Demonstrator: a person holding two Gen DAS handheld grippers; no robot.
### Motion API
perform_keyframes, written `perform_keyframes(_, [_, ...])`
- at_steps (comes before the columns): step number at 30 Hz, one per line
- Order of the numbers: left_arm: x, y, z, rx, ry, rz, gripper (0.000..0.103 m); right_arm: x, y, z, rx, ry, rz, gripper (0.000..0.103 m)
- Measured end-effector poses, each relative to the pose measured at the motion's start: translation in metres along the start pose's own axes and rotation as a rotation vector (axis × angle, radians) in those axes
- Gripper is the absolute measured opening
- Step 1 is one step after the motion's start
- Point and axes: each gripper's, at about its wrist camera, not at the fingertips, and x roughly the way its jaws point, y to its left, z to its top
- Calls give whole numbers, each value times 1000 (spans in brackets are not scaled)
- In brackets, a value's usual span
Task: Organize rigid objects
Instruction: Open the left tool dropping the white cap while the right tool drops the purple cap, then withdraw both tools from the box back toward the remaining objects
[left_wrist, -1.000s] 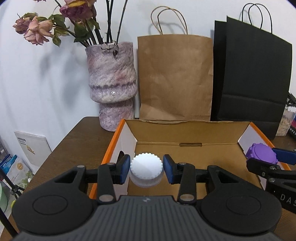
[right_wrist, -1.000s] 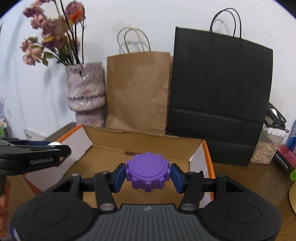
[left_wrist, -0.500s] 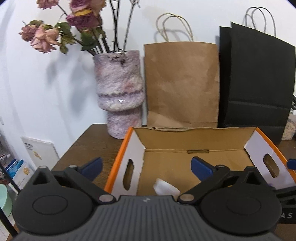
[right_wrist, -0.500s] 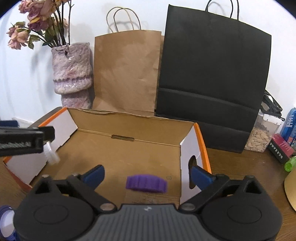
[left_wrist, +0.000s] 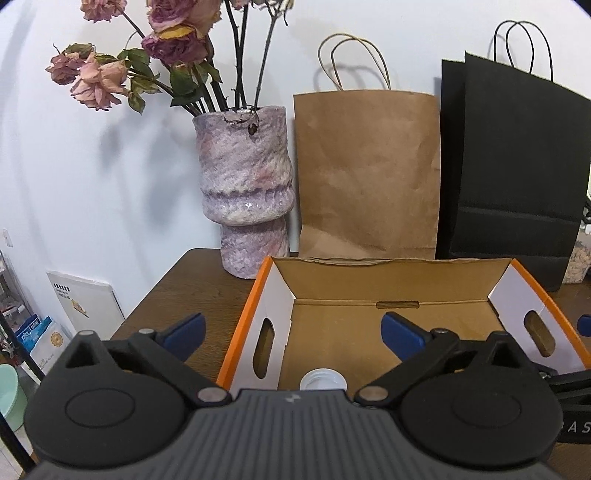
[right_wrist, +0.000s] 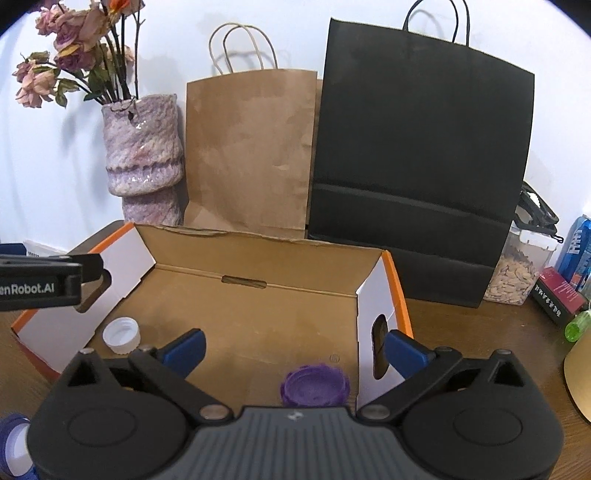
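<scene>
Left gripper (left_wrist: 293, 332) spread wide, nothing between its blue pads, hovers above the near left part of the cardboard box (left_wrist: 391, 264); its jaws have just been opening. Right gripper (right_wrist: 293, 349) likewise fully spread and holding nothing, above the near right part of the box; its jaws have just been opening too

White cap (right_wrist: 122, 335) lies inside the box on the floor, near the left wall, open side up, threads showing. In the left wrist view the same cap (left_wrist: 323, 380) peeks out just past the gripper body. Purple cap (right_wrist: 314, 384) lies inside the box near the right wall, close to the front edge, hollow side up, a bit blurred. The two caps are well apart

Box is open-topped, orange rim, white side walls with handle cut-outs. Behind the box: purple-white vase (left_wrist: 245, 184) with dried roses at the left, brown paper bag (left_wrist: 369, 173) in the middle, black paper bag (right_wrist: 421, 162) at the right. Jar of seeds (right_wrist: 517, 273) to the right of the box, beside the black bag
</scene>
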Motion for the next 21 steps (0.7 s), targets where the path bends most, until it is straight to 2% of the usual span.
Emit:
perform_keyframes(9, [-35, 10, 1, -18, -35, -30, 103, -37, -2, -1, 7, -63, 7, 103])
perform_keyframes(21, [-89, 16, -15, -11, -55, -58, 103, -100, -1, -17, 17, -139, 3, 103])
